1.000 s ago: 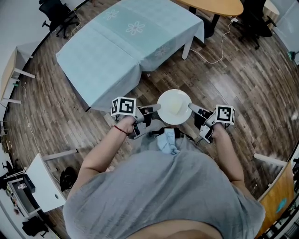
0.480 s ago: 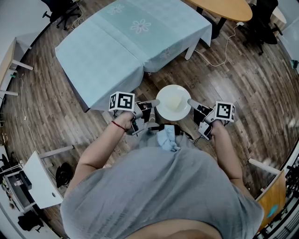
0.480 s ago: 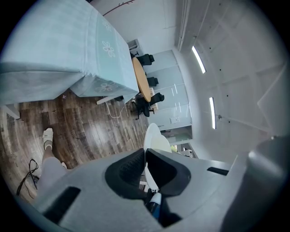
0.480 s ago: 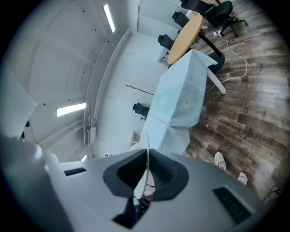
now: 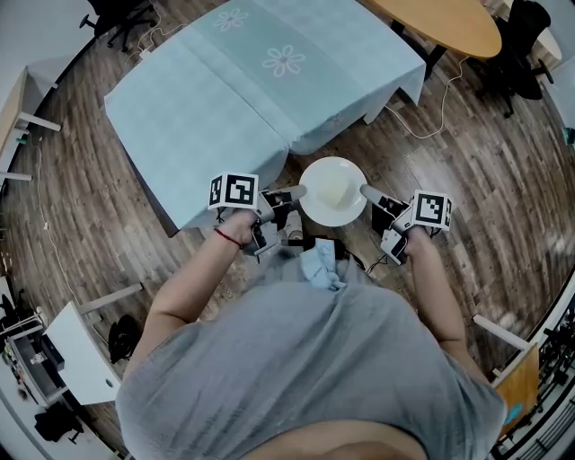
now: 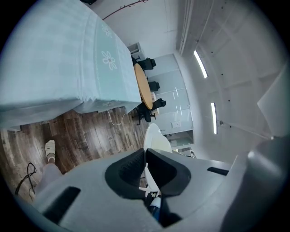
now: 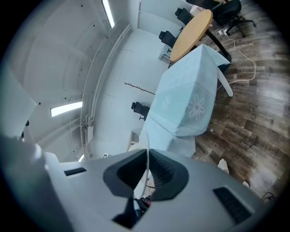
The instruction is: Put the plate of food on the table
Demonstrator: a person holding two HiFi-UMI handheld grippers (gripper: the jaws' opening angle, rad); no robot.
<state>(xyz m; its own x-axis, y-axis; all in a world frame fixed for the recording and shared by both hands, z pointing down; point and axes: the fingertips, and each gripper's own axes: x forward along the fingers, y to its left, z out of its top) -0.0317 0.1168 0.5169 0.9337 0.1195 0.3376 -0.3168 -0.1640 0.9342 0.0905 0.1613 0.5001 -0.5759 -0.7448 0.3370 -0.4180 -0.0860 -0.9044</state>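
Note:
A white plate (image 5: 332, 191) with pale food on it is held in the air between the two grippers, just short of the near edge of the table with the light blue flowered cloth (image 5: 234, 99). My left gripper (image 5: 301, 191) is shut on the plate's left rim. My right gripper (image 5: 364, 191) is shut on its right rim. In the left gripper view the plate (image 6: 154, 136) stands edge-on between the jaws of the left gripper (image 6: 146, 168). In the right gripper view the thin rim of the plate (image 7: 147, 158) is pinched by the right gripper (image 7: 146, 174), and the table (image 7: 186, 108) lies ahead.
A round wooden table (image 5: 445, 18) stands at the far right with black chairs (image 5: 521, 54) beside it. A white cable (image 5: 440, 112) runs over the wooden floor. Small white desks (image 5: 76, 355) stand at the left. The person's torso fills the lower part of the head view.
The plate and both grippers have moved forward, toward the blue-clothed table. The table now lies closer to the plate. Both grips are unchanged.

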